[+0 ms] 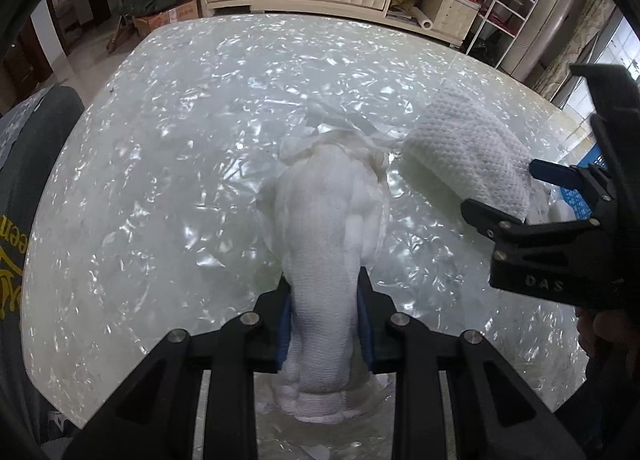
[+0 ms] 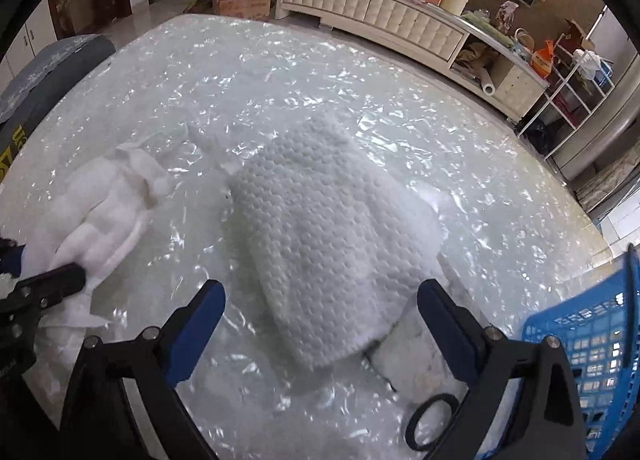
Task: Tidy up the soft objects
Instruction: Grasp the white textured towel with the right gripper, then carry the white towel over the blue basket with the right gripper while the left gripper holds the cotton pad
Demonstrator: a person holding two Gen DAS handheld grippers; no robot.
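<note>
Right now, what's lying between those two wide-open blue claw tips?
The dimpled cloth, lying on the table between the open right claw tips, in the right wrist view.

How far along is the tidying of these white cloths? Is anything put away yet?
Nothing looks put away yet: what shows of the blue basket holds no cloth. In hand: the left gripper is shut on the rolled white cloth. The right gripper is open around the dimpled white cloth, which lies on the table. Both cloths are left.

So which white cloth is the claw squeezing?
The smooth, bunched white cloth: the left claw is shut on it. The bumpy, dotted cloth lies loose between the open right claw's fingers.
</note>
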